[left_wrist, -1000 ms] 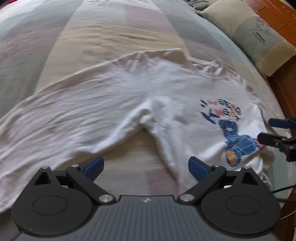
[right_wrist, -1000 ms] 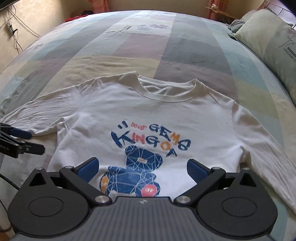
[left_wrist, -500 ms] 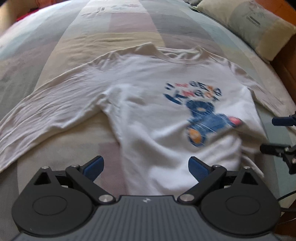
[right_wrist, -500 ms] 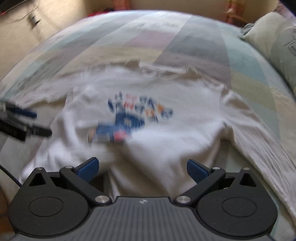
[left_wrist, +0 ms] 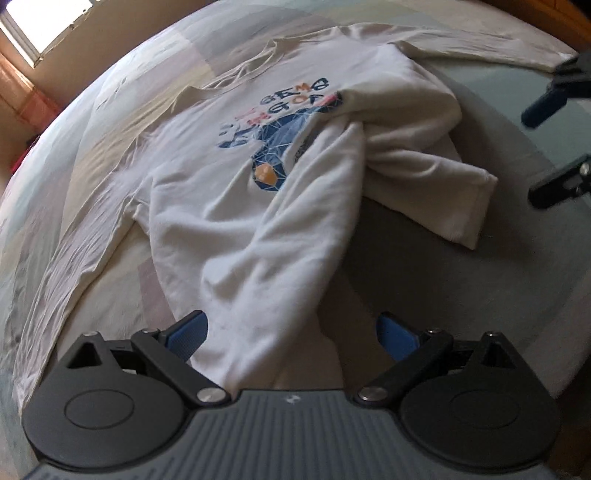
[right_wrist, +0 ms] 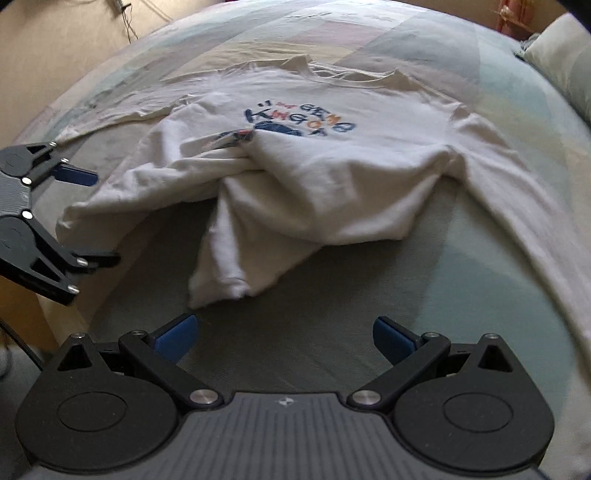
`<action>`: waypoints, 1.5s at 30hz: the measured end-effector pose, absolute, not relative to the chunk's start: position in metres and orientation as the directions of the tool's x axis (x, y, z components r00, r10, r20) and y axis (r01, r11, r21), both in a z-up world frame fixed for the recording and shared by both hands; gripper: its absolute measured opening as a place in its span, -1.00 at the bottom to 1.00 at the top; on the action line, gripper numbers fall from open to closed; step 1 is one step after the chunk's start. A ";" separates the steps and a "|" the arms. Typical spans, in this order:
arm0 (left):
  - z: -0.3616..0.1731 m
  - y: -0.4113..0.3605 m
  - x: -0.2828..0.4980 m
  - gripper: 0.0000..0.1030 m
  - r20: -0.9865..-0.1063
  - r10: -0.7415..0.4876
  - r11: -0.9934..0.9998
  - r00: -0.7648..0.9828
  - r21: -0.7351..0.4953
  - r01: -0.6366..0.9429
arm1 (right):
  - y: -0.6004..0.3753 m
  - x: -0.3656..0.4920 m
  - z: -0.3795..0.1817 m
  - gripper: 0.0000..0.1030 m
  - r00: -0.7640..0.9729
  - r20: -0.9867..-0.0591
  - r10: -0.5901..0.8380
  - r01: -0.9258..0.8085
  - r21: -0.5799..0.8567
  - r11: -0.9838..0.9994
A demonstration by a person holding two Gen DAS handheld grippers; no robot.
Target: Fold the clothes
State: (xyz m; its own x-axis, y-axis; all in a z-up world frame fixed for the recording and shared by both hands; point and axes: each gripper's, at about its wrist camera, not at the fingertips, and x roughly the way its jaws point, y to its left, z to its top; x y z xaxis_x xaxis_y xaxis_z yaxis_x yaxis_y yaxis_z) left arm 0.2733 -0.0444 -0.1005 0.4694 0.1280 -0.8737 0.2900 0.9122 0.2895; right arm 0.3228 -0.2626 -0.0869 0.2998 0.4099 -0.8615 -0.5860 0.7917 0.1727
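A white long-sleeved shirt (left_wrist: 229, 192) with a blue bear print (left_wrist: 275, 147) lies front up on the bed. Its lower half is bunched, and folds hide part of the print (right_wrist: 303, 120). My left gripper (left_wrist: 291, 336) is open, with a crumpled stretch of the hem lying between its blue pads (left_wrist: 186, 334). In the right wrist view the left gripper (right_wrist: 98, 218) stands at the shirt's left hem corner. My right gripper (right_wrist: 284, 336) is open over bare sheet, just short of a hanging hem fold (right_wrist: 221, 284). From the left wrist view, the right gripper (left_wrist: 537, 155) is off the cloth.
The bed has a pastel patchwork sheet (right_wrist: 480, 258). A pillow (right_wrist: 565, 62) lies at the far right. Both sleeves (left_wrist: 62, 258) (right_wrist: 535, 229) trail out sideways. The bed's near edge and the floor (right_wrist: 37, 55) are at the left. A window (left_wrist: 44, 26) is far off.
The flat-lying shirt now has its lower part bunched up over the print. Both cameras have swung and pulled back toward the hem. Both grippers stay open.
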 end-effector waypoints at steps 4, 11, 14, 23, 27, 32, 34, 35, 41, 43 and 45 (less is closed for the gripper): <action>-0.103 -0.010 0.281 0.90 -0.868 0.119 0.915 0.483 0.284 0.286 | -0.231 0.324 -0.095 1.00 0.354 -0.834 0.423 -0.540 0.187 0.821; -0.107 0.044 0.287 0.91 -0.883 -0.041 0.949 0.467 0.112 0.295 | -0.197 0.323 -0.111 1.00 0.395 -0.857 0.330 -0.448 0.134 0.884; -0.115 0.050 0.286 0.94 -0.875 -0.067 0.941 0.479 0.104 0.322 | -0.194 0.314 -0.122 1.00 0.403 -0.867 0.292 -0.430 0.103 0.897; -0.120 0.070 0.291 0.96 -0.862 -0.148 0.943 0.485 0.025 0.332 | -0.192 0.310 -0.129 1.00 0.483 -0.836 0.259 -0.423 0.036 0.905; -0.122 0.071 0.289 0.98 -0.853 -0.159 0.942 0.497 0.019 0.334 | -0.190 0.311 -0.131 1.00 0.508 -0.819 0.266 -0.432 0.025 0.902; -0.126 0.077 0.287 0.99 -0.841 -0.178 0.953 0.510 -0.018 0.303 | -0.191 0.305 -0.134 1.00 0.545 -0.794 0.269 -0.418 0.021 0.908; -0.127 0.078 0.283 0.99 -0.829 -0.180 0.955 0.529 -0.018 0.296 | -0.191 0.302 -0.135 1.00 0.559 -0.784 0.270 -0.412 0.020 0.911; -0.127 0.077 0.281 0.99 -0.820 -0.179 0.955 0.544 -0.012 0.296 | -0.192 0.301 -0.135 1.00 0.567 -0.778 0.271 -0.409 0.020 0.912; -0.130 0.075 0.264 0.99 -0.760 -0.162 0.956 0.630 0.038 0.291 | -0.193 0.290 -0.138 1.00 0.617 -0.741 0.263 -0.380 0.012 0.925; -0.125 0.070 0.252 0.99 -0.733 -0.127 0.950 0.668 0.103 0.294 | -0.192 0.279 -0.137 1.00 0.639 -0.731 0.239 -0.349 0.002 0.937; -0.116 0.062 0.237 0.99 -0.709 -0.086 0.938 0.700 0.179 0.297 | -0.192 0.264 -0.136 1.00 0.647 -0.732 0.216 -0.328 -0.011 0.945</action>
State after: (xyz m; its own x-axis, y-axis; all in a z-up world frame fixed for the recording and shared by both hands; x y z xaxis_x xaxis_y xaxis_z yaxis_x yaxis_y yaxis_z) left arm 0.2368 0.0622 -0.1156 0.7002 -0.0864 -0.7087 0.2965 0.9382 0.1786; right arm 0.2641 -0.1917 -0.1358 0.6466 0.2160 -0.7316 -0.3277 0.9447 -0.0107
